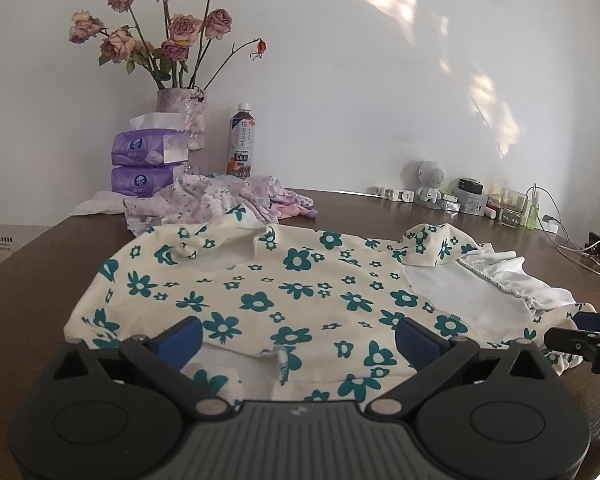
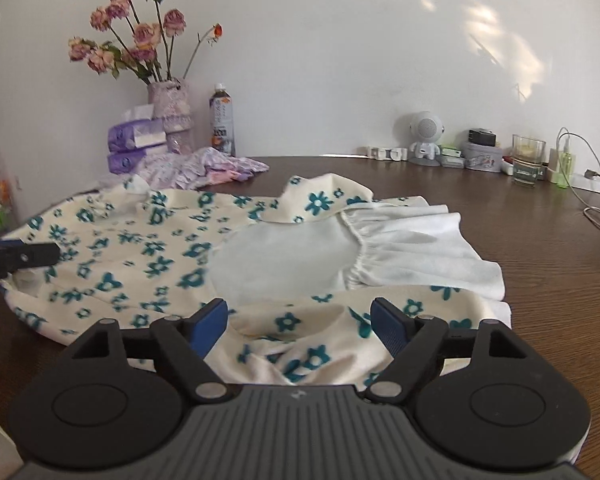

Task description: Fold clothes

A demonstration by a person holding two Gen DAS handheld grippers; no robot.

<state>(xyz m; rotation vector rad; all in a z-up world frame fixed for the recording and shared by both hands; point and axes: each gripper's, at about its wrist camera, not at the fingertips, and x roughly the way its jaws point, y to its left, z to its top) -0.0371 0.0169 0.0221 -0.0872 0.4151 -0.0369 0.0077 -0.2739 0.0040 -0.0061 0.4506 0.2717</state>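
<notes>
Looking along the left gripper (image 1: 300, 338), the floral garment (image 1: 284, 292) lies spread across the table (image 1: 28, 280) dead ahead, long axis running left to right, its near hem between widely spread jaws that pinch nothing. Switching to the right gripper (image 2: 299, 320): jaws equally wide, empty, straddling the near edge by the white ruffle (image 2: 416, 248).
</notes>
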